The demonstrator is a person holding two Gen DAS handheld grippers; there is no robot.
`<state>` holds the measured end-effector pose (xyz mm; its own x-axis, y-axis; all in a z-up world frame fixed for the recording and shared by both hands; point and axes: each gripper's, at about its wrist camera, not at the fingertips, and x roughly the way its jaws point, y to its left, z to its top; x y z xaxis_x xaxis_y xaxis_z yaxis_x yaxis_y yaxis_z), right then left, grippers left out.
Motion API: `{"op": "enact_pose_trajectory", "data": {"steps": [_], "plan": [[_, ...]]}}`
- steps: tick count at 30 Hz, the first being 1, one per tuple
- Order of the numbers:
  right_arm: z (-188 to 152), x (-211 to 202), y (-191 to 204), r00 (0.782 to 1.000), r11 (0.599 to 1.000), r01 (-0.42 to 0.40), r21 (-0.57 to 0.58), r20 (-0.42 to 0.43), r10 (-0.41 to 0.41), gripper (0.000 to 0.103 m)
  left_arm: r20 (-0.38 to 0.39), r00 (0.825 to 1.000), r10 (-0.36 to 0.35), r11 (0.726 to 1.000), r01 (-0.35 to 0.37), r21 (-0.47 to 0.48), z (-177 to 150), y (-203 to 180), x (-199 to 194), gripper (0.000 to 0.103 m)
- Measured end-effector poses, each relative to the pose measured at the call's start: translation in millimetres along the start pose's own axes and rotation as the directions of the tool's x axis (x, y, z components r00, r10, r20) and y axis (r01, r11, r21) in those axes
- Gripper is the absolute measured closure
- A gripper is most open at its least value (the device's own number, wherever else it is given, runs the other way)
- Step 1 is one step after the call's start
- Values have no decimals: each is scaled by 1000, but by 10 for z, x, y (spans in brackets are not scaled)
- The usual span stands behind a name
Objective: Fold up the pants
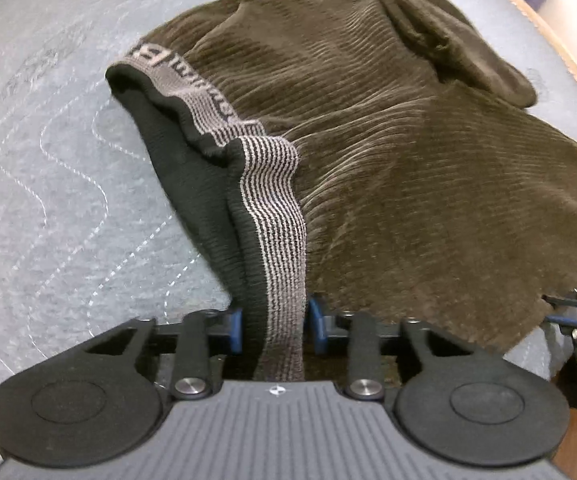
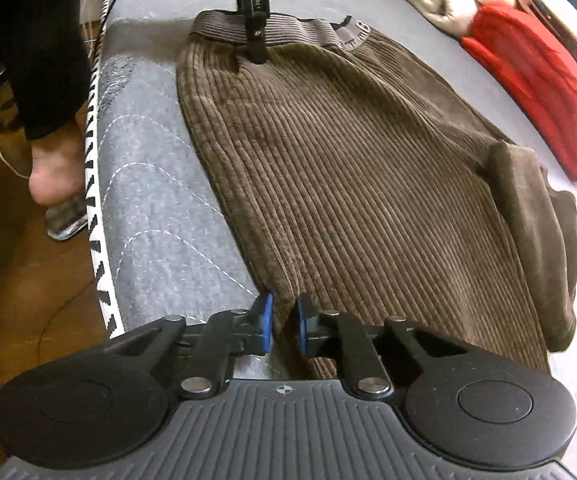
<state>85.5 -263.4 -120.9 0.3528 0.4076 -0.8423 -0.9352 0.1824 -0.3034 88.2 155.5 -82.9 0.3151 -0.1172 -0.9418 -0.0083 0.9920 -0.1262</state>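
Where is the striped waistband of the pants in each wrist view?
Left wrist: waistband runs from upper left down the centre into the left tool.
Right wrist: waistband lies along the top edge, under the left tool.
Shared landmark: brown corduroy pants.

**Where my two cameras look**

My left wrist camera sits just behind my left gripper (image 1: 275,330), aimed steeply down, very close on the striped waistband (image 1: 278,216) of the pants (image 1: 408,152). My right wrist camera rides behind my right gripper (image 2: 283,322) at the opposite end, looking along the pants toward the waistband. Both share the corduroy and grey quilted pad (image 2: 160,208); the right view also catches my left gripper.
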Motion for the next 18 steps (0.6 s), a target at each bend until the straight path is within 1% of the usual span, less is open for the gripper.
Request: {"op": "enact_pose_trajectory", "data": {"steps": [2, 5, 7, 9, 10, 11, 12, 13, 14, 15, 16, 18], "plan": [[33, -21, -14, 1000, 1000, -23, -1, 14, 23, 93, 33, 999, -13, 1000, 12, 21, -29, 26, -134, 77], [107, -124, 17, 997, 998, -59, -24, 46, 60, 93, 67, 997, -37, 999, 38, 0, -84, 122, -360, 77], [143, -162, 62, 995, 995, -84, -43, 57, 87, 93, 48, 998, -39, 999, 39, 0, -142, 173, -423, 77], [147, -163, 123, 991, 991, -120, -63, 48, 124, 93, -2, 999, -40, 999, 40, -9, -205, 207, -346, 73], [141, -146, 147, 990, 988, -135, -69, 30, 138, 93, -28, 999, -29, 999, 29, -17, -221, 209, -286, 68], [138, -101, 181, 990, 987, -140, -81, 1, 140, 92, -50, 999, -3, 1000, 2, -8, -231, 185, -234, 64], [145, -76, 196, 992, 987, -129, -93, -11, 128, 91, -56, 998, 33, 999, -32, 16, -225, 142, -212, 61], [151, -73, 192, 992, 988, -125, -91, -14, 125, 90, -42, 997, 60, 997, -58, 40, -202, 96, -228, 54], [178, -85, 142, 991, 989, -137, -57, -17, 136, 88, -4, 995, 100, 993, -99, 65, -167, 34, -281, 50], [206, -122, 74, 989, 989, -147, -16, -13, 147, 88, 45, 989, 140, 986, -144, 87, -131, -28, -351, 48], [220, -159, 1, 988, 988, -154, 28, 1, 154, 88, 85, 983, 161, 981, -169, 97, -102, -63, -410, 45], [232, -251, -154, 986, 979, -166, 116, 40, 163, 86, 154, 972, 176, 977, -191, 91, -19, -118, -534, 45]]}}
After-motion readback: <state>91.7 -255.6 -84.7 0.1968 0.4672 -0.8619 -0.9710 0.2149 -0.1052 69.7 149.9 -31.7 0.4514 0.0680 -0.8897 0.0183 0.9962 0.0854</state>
